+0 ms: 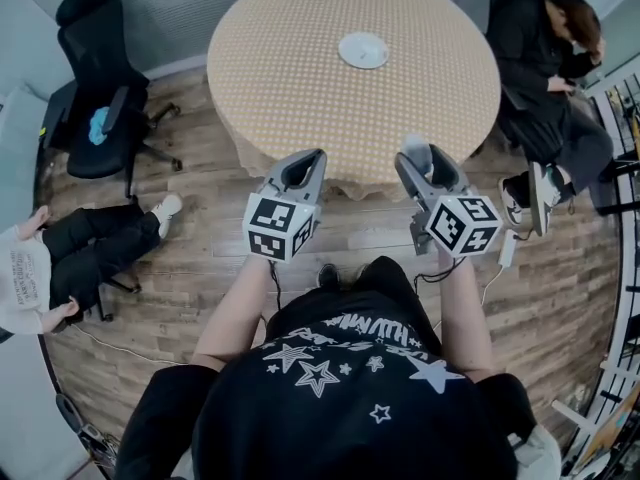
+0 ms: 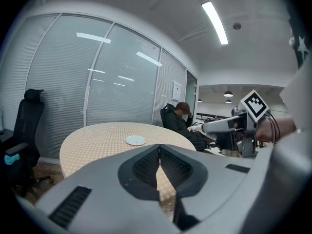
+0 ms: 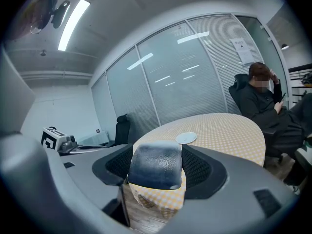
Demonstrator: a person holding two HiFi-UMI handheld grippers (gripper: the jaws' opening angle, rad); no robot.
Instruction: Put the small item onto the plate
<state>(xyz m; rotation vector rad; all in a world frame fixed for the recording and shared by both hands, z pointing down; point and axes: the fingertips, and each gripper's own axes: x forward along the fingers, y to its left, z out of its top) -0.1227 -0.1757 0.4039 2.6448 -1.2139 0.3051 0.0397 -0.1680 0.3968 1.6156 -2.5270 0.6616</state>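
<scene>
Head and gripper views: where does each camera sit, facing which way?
Head view: on the head, steeply down at the round table; shows black shirt, left gripper, right gripper.
Left gripper view: on that gripper, along its shut jaws toward the table.
Right gripper view: along its jaws, shut on a dark bluish block.
All share the white plate.

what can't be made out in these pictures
- small item: right gripper view, a dark bluish block held between the jaws, too blurred to identify.
- plate: head view, too small to show rim or pattern.
- table legs: hidden under the cloth in every view.
</scene>
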